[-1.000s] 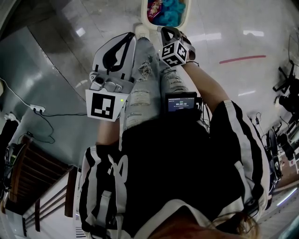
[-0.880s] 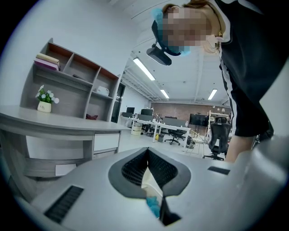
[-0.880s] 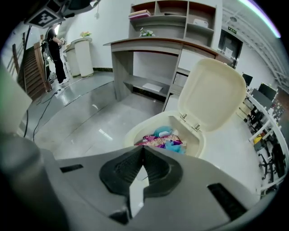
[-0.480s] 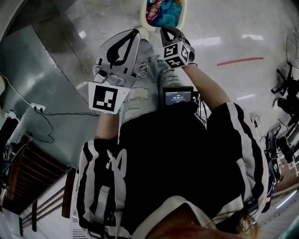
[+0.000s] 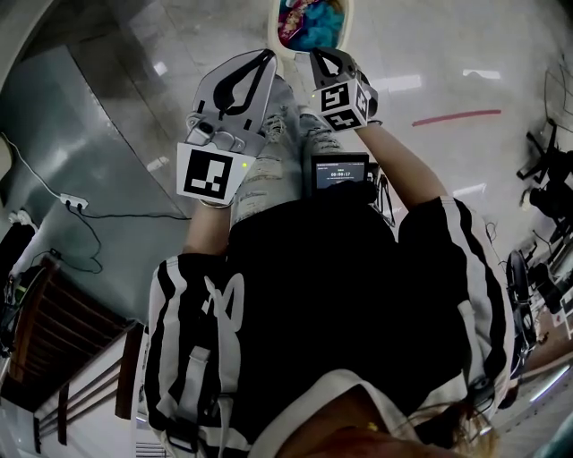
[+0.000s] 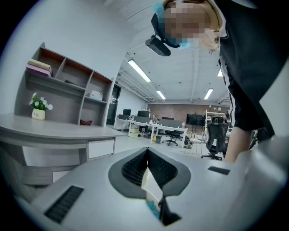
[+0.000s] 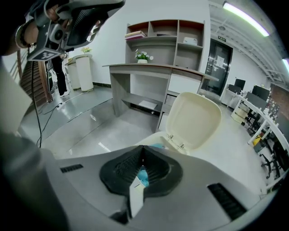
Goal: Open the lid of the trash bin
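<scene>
Here, by size:

- Floor (image 5: 430, 54): pale and glossy, with a short red line (image 5: 452, 114) to the person's right and a white power strip with its cable (image 5: 72, 208) to the left.
- Grey desk (image 7: 149, 67): a shelf unit (image 7: 167, 34) stands on its tabletop (image 6: 67, 131), and a small pot of white flowers (image 6: 39, 107) sits beside it.
- Person (image 5: 340, 304): standing, in a black top with white sleeve stripes and ripped pale jeans. A small lit screen (image 5: 340, 172) sits at the waist.
- Trash bin (image 5: 276, 29): cream, on the floor just ahead of the person's legs and just past both gripper tips. Near it is the desk's end panel. Blue and pink waste (image 5: 309, 20) shows inside.
- Lid (image 7: 195, 118): raised, standing up from hinges at the bin's far rim, its inner face towards the right hand-held gripper.
- Left hand-held gripper (image 5: 266, 55): held over the left thigh with its marker cube nearest the body. The jaws are pressed together at the tips with nothing between them.
- Right hand-held gripper (image 5: 318, 58): beside it and aimed at the bin. Its jaws are likewise closed tip to tip, gripping nothing.
</scene>
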{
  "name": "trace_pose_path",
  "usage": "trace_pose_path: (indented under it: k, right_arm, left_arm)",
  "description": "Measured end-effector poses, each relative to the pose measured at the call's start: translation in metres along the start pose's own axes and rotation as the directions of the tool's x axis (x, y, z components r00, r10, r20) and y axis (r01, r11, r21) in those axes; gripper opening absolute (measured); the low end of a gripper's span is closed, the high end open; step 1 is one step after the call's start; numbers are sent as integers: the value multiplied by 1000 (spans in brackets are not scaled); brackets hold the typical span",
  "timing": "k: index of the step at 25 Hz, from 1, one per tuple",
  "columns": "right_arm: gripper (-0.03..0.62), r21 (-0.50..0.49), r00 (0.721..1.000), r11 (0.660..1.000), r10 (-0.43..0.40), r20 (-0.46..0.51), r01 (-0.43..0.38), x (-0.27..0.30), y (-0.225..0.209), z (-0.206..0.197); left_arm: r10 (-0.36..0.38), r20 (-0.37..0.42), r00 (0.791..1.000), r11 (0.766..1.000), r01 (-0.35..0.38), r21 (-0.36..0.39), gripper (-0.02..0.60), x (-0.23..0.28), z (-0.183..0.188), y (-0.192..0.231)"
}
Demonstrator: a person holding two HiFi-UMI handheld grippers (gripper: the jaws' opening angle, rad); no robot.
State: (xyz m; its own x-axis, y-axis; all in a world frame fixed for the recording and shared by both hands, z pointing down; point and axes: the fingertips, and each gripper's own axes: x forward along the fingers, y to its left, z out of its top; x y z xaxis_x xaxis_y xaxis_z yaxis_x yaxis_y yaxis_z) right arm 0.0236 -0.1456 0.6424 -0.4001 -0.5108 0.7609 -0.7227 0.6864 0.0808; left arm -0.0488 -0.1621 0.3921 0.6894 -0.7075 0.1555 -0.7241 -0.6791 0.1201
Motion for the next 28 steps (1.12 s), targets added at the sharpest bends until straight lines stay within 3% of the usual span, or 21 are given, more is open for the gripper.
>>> trace_pose_path:
  k: [28]
  right_arm:
    - [8,33,976,999,-30,215,23,-104,-21,79]
  left_arm:
    - [23,-12,1000,1000,-23,18,8,-35,35,-25]
